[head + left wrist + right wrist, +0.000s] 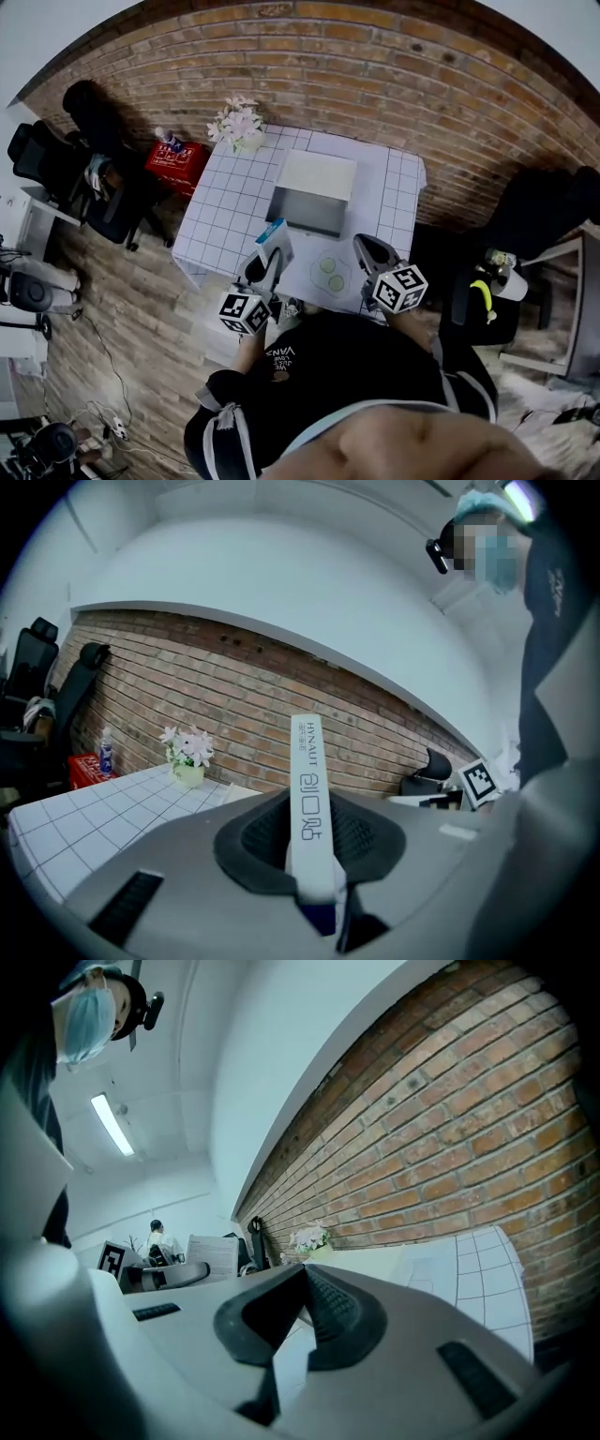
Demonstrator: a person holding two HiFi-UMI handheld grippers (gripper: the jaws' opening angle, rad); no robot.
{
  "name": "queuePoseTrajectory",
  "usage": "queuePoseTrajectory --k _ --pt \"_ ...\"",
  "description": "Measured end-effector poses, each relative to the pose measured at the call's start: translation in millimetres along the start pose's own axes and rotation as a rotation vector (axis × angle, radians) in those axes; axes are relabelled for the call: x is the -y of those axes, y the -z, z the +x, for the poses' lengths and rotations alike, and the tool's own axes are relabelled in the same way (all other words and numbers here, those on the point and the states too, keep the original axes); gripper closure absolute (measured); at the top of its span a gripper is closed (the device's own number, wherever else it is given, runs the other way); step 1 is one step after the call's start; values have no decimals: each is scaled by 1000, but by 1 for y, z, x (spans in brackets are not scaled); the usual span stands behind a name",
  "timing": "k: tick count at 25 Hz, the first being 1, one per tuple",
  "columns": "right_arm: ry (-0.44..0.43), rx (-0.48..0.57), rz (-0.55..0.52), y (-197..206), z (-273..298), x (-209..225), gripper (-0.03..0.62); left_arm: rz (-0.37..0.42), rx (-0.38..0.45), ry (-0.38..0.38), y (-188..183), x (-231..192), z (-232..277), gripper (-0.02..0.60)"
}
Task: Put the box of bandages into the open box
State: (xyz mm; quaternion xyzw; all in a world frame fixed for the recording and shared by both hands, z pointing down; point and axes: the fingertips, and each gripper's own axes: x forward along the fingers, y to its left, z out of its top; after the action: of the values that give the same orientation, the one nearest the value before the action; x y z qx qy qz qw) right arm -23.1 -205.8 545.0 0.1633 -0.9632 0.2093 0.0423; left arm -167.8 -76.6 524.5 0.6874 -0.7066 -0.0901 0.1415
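The bandage box (pixel 276 236) is a thin white and blue carton, held upright over the near part of the table by my left gripper (pixel 270 255), which is shut on it. In the left gripper view the bandage box (pixel 307 789) stands edge-on between the dark pads (pixel 267 841), its printed white edge facing the camera. The open box (pixel 314 192), grey inside with a white lid flap, sits at the table's middle, just beyond the carton. My right gripper (pixel 367 249) hovers to the right of the left one. Its jaws (pixel 304 1274) meet at the tips with nothing between them.
The table (pixel 225 202) has a white checked cloth. A vase of pale flowers (pixel 239 122) stands at its far left corner. Two small green discs (pixel 330 272) lie near the front edge between the grippers. A red crate (pixel 176 159) and black chairs (pixel 56 150) are at the left; a brick wall lies behind.
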Motion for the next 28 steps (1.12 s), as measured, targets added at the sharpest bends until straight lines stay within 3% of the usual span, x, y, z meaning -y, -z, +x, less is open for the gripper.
queuePoseTrajectory --k 11,28 --pt "163 78 28 2 26 -13 600 84 -95 203 -16 -49 38 502" --pt "402 139 64 18 2 -3 600 467 -356 572 21 -64 120 502"
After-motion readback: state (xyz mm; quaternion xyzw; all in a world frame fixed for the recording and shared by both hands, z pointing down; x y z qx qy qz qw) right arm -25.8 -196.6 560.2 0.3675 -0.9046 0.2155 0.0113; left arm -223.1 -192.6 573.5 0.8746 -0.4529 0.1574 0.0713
